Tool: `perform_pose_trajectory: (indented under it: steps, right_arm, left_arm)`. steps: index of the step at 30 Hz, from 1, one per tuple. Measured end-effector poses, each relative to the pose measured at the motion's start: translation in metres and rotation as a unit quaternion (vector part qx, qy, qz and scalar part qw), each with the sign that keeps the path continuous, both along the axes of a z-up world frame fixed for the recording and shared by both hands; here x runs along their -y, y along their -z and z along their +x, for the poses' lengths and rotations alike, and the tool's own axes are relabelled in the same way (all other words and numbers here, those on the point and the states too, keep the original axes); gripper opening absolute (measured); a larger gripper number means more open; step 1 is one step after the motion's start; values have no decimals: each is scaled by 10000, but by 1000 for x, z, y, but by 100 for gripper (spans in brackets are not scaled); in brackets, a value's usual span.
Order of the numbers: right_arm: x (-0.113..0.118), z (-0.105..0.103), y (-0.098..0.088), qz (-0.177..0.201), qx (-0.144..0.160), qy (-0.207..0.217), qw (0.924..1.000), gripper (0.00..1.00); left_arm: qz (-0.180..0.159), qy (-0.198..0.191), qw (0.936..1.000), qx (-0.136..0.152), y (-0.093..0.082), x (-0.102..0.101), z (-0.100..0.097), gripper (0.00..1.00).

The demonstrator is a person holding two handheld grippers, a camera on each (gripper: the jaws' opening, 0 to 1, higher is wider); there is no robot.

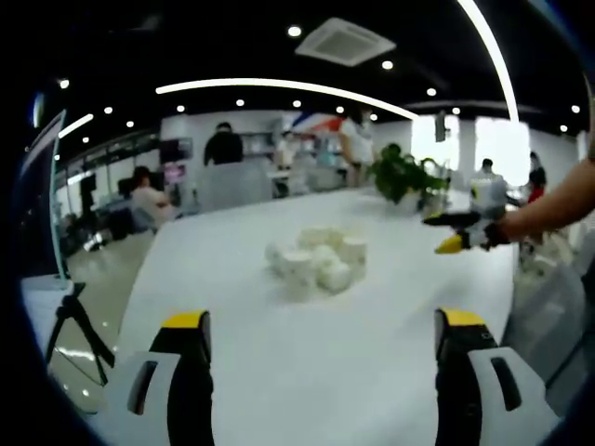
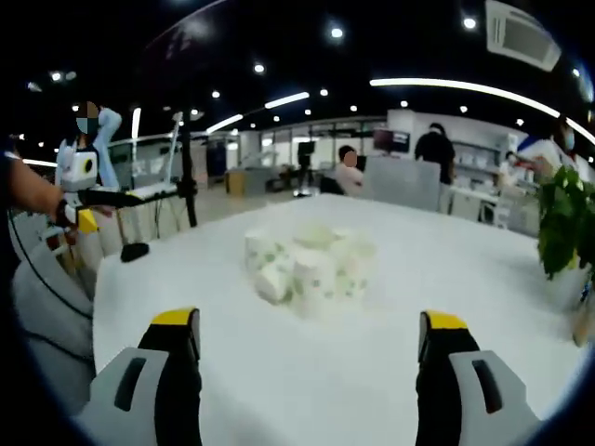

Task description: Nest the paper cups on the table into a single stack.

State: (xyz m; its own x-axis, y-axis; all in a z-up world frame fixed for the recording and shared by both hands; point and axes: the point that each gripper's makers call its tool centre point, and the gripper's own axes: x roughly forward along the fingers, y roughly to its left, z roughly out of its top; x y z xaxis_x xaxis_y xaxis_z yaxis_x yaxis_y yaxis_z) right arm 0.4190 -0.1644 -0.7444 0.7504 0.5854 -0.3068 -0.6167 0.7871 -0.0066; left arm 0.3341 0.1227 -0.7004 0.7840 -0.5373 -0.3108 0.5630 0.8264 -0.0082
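- Standing by the white table [image 1: 279, 372], I see a huddle of paper cups [image 1: 318, 260] near its middle, some upright and at least one tipped on its side against the others; none looks nested yet, though the pictures are too soft to count them.
- In the left gripper view, the left gripper [image 1: 321, 358] hovers on the near side of the cups, well apart from them, jaws spread wide with nothing between them.
- In the right gripper view, the right gripper [image 2: 309, 358] faces the same cups [image 2: 307, 262] from another edge of the table, also well short of them, jaws parted and empty.
- The right gripper also shows in the left gripper view, out to the right of the cups, and seems parted, but it is small and hazy there.
- A potted plant [image 1: 404, 175] stands beyond the cups on the far side of the table; people sit and stand behind it in the room.
- Risks, as I judge them: the cups press together, so a jaw going for one may nudge its neighbours over or roll the lying cup toward the table edge.
- Thin paper walls would likely buckle under a hard squeeze, and a crushed rim would not slide into the next cup.
- Both grippers closing on the huddle at once could knock into each other.
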Motion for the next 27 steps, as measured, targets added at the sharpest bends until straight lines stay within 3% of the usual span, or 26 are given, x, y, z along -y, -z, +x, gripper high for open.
perform_pose_trajectory:
  steps: [27]
  right_arm:
    - [-40,68,17,208,-96,100,9997,83]
  left_arm:
    - [4,40,9999,-160,11,-4,-5,100]
